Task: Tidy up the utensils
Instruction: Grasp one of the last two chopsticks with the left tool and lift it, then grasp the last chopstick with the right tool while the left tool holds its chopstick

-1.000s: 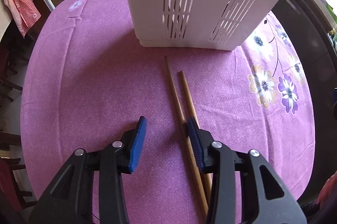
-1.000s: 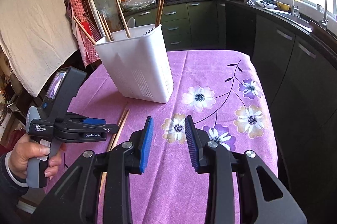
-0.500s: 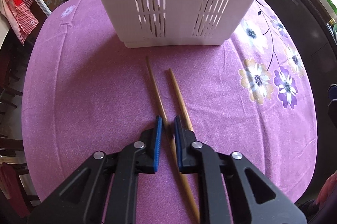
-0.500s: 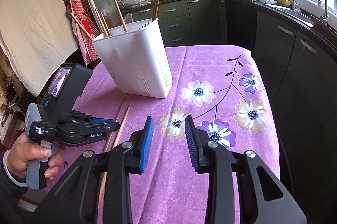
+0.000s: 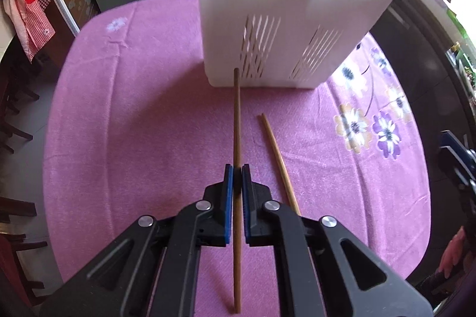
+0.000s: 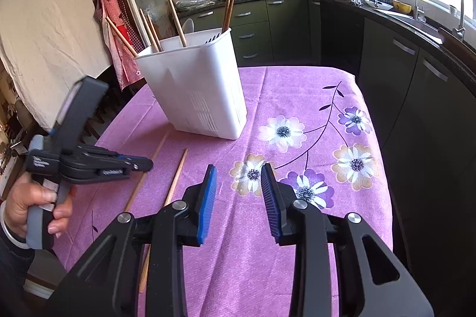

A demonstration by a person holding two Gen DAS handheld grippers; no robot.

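My left gripper [image 5: 237, 168] is shut on a brown wooden chopstick [image 5: 237, 120] and holds it lifted off the purple tablecloth, its far tip pointing at the base of the white slotted utensil holder [image 5: 285, 4]. A second, paler chopstick [image 5: 278, 159] lies on the cloth just to the right. In the right wrist view the left gripper [image 6: 142, 163] holds that chopstick [image 6: 157, 150] left of the lying one [image 6: 175, 180], in front of the holder [image 6: 196, 90], which has several chopsticks and utensils standing in it. My right gripper [image 6: 239, 186] is open and empty above the cloth.
The round table wears a purple flowered cloth [image 6: 312, 120]. Dark kitchen cabinets [image 6: 401, 73] run along the right and back. A checked apron [image 6: 110, 16] hangs at the left. Chairs [image 5: 15, 96] stand beyond the table's left edge.
My left gripper has closed on the left chopstick and lifted it off the cloth, away from the second one. The right gripper has stayed open and nearly still.
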